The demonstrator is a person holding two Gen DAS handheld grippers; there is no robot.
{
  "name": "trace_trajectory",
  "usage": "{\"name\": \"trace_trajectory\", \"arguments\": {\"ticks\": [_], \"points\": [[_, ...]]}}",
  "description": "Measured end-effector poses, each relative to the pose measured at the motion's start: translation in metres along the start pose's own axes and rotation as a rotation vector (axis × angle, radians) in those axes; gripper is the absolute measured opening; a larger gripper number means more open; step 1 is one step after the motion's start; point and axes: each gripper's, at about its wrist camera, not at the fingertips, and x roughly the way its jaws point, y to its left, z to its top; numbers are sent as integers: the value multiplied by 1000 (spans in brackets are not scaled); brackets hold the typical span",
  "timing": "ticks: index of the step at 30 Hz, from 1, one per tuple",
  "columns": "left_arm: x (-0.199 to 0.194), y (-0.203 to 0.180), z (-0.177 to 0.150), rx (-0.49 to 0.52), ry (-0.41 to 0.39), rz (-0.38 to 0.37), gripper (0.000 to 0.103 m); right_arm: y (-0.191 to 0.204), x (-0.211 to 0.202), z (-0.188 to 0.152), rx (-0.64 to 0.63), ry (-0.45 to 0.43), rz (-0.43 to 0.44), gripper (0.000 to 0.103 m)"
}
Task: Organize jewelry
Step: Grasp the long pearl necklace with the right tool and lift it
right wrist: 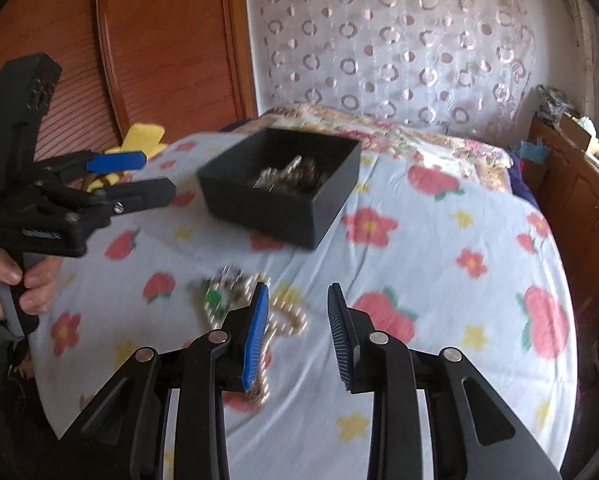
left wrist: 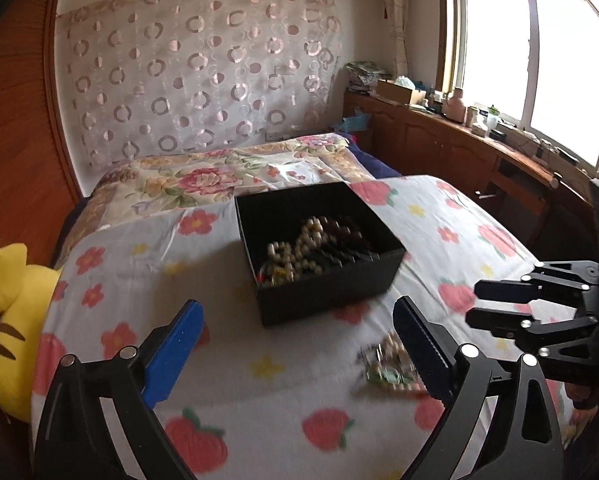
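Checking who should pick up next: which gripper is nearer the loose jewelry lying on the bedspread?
Right. The right gripper hangs just over the loose jewelry; the left gripper is off beside the black box.

Both grippers tilt downward — the left gripper (left wrist: 295,340) with jaws spread wide and empty, the right gripper (right wrist: 298,336) part-open, apparently gripping nothing; a hand (right wrist: 9,284) clasps the left handle.

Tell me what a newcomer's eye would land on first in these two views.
The open black rectangular box, full of pearl and dark bead strings, sits mid-bed on the white flower-and-strawberry sheet. Nearer the cameras, a loose tangle of pale beaded jewelry lies on the sheet. A yellow striped plush toy rests at the bed's left edge.
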Motion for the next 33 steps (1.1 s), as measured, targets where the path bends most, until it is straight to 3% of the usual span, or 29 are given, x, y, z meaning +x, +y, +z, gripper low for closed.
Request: {"name": "trace_trajectory", "arguments": {"ticks": [7,13,14,16,17,31,33], "points": [[-12,3,-24,-28,23,-33,92,23,6,-26,-54,92,37,33],[-11,5,-33,-33,36,-37,92,34,9,-37,-115,127,2,33],[-10,6,-34,-35,38,-37,92,32,10,-37,-109,128,7,15],[-9,6,-36,-37,46,-38,92,30,8,-37,-112,128,7,13],[-7,7,-37,-37,53,-39,92,30,5,-36,-118,117,5,5],[14,-19,-45,29,130,-94,92,1,-87,11,-103,-144,-120,4],[16,-22,-44,38,135,-106,81,-2,-99,18,-106,-173,-132,4]]}}
